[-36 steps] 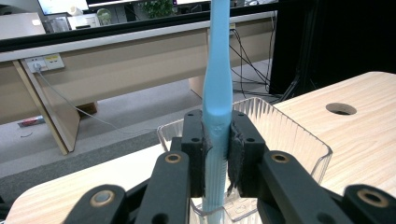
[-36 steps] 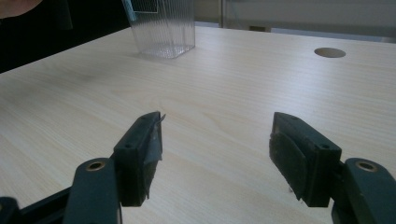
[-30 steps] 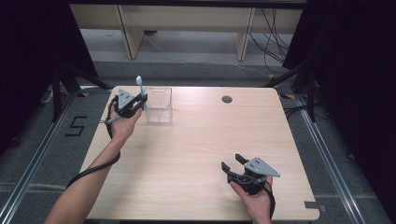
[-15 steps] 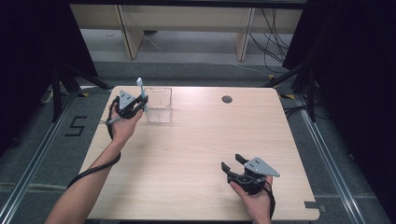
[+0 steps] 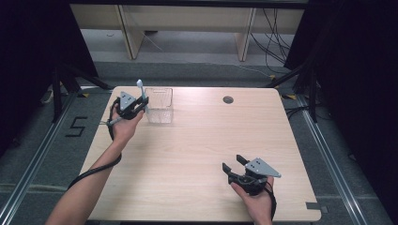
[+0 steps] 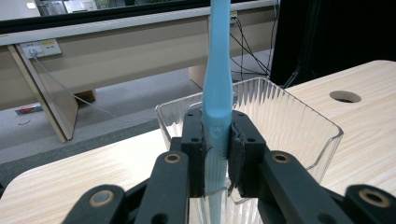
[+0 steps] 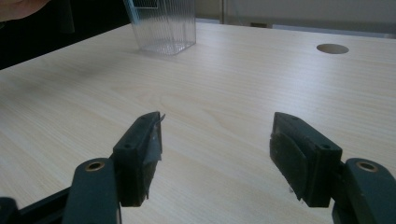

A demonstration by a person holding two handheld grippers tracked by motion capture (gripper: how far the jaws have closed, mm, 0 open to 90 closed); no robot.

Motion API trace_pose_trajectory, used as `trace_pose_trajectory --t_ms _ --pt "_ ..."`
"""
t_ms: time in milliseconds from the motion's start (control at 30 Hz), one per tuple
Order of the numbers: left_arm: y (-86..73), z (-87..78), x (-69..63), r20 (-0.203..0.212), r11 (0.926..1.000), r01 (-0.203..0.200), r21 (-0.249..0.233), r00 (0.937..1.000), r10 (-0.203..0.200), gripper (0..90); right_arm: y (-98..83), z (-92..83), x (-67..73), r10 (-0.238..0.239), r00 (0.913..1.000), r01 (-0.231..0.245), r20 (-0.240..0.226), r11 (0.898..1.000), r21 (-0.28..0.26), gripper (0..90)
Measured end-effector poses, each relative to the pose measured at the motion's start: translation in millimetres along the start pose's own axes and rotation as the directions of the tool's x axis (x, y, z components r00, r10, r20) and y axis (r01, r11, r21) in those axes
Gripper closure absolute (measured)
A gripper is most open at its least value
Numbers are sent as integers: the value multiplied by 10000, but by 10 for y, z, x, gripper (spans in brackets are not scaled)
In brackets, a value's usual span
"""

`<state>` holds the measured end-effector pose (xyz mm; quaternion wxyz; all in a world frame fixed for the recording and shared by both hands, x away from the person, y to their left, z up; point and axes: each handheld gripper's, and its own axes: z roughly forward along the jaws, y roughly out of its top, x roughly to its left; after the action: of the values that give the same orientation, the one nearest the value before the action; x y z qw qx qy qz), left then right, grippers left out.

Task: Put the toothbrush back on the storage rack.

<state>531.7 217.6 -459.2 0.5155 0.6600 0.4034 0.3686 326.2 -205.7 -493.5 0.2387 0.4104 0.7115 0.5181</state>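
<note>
I am at the carrying step: my left gripper (image 6: 215, 154) has the toothbrush (image 6: 217, 70) pinched upright by its handle, and the clear bin (image 6: 299, 116) stands just beyond my jaws, its near wall right behind them. The brush is not in the bin yet, as far as I can judge; its lower end runs down between my jaws and I cannot tell whether it has crossed the rim. From above, the left gripper (image 5: 136, 104) sits at the bin's (image 5: 159, 112) left side, the toothbrush (image 5: 141, 92) sticking up above it.

The next move, I think, calls for bringing the brush over the bin's open top, lowering it inside, then letting my jaws part so it drops clear without tipping the light bin.

My left jaws are pressed onto the blue handle from both sides, pads flat against it. My right gripper (image 7: 217, 154) rests low over the table (image 7: 224, 84), well apart from the bin (image 7: 163, 28), jaws spread wide with nothing between them.
</note>
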Motion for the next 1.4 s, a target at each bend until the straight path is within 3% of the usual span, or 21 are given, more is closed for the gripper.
trace_pose_trajectory --t_ms 400,567,633,933,1167,1200,1400 --pt "-19 -12 2 -192 9995 173 254 9997 -168 768 4 -3 -3 -53 10000 53 28 10000 38 350" --pt "-24 -17 10 -243 9993 180 318 9996 -172 766 1 6 1 9 10000 -9 -51 10000 13 350" --pt "-27 -21 13 -268 9992 190 354 9995 -181 766 6 -7 18 234 9997 -233 -70 9995 222 350" --pt "-34 -37 29 -335 9987 352 379 9989 -340 751 3 -2 24 243 9997 -242 -59 9996 175 350" --pt "-33 -50 30 -336 9985 443 319 9985 -433 728 1 3 24 258 9996 -257 -81 9996 140 349" --pt "-35 -53 32 -356 9985 439 338 9985 -427 728 2 -1 19 120 9999 -121 78 9999 93 350" --pt "-61 -60 44 -413 9973 635 371 9972 -619 670 -5 9 16 144 9999 -144 -79 9999 67 349"
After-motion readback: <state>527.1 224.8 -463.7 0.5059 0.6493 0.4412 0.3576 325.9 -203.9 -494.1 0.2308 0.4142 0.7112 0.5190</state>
